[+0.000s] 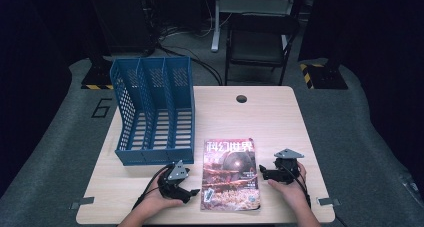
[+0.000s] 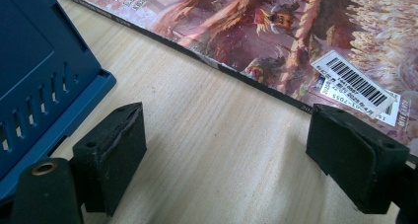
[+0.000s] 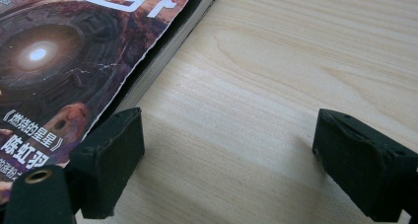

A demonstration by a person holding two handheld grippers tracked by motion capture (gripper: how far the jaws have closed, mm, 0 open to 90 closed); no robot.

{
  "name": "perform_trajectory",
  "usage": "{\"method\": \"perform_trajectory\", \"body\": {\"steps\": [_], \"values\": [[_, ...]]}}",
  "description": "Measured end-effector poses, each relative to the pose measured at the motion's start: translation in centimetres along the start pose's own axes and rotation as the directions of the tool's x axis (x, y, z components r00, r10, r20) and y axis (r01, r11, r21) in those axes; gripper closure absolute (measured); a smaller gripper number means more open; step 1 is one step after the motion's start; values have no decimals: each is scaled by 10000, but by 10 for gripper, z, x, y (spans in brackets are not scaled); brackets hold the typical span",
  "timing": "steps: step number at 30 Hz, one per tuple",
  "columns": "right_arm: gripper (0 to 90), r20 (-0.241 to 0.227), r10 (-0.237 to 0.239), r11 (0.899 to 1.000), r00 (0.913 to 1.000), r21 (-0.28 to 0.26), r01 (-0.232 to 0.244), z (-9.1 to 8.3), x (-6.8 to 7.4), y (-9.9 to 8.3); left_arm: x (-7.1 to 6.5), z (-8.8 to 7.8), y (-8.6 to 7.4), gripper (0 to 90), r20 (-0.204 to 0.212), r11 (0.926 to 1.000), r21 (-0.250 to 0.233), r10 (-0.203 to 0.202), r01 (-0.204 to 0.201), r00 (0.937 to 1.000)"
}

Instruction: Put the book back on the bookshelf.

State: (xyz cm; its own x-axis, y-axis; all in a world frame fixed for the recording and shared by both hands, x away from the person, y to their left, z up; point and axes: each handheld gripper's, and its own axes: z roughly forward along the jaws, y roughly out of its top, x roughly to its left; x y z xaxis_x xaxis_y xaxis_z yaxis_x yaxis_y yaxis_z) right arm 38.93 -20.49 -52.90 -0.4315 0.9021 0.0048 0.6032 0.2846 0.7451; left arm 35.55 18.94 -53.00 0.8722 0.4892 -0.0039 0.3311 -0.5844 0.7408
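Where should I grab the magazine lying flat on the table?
Take the magazine by its page edge, coming in from the right with the right hand-held gripper. It lies flat, and that edge faces the open jaws with the cover lifting slightly, so one jaw could probably slip under.

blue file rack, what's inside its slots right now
The blue file rack has three slots, and the high view shows just bare slatted floor and dividers in them. The front lip hides the lowest front strip, so nothing can be said about that part.
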Motion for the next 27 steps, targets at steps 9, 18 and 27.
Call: {"method": "perform_trajectory", "body": {"steps": [9,18,27], "values": [[118,-6,-5,10000,10000,2,5,0,0,0,0,2,1,152,-214,10000,-28,-27,27,9998],[153,-85,-8,10000,10000,-61,8,-1,1,-1,-1,2,1,152,-217,9999,-31,-118,118,9997],[346,-139,-95,9998,9999,189,97,-4,4,4,-4,-1,3,191,-137,9996,132,-246,248,9996]]}}
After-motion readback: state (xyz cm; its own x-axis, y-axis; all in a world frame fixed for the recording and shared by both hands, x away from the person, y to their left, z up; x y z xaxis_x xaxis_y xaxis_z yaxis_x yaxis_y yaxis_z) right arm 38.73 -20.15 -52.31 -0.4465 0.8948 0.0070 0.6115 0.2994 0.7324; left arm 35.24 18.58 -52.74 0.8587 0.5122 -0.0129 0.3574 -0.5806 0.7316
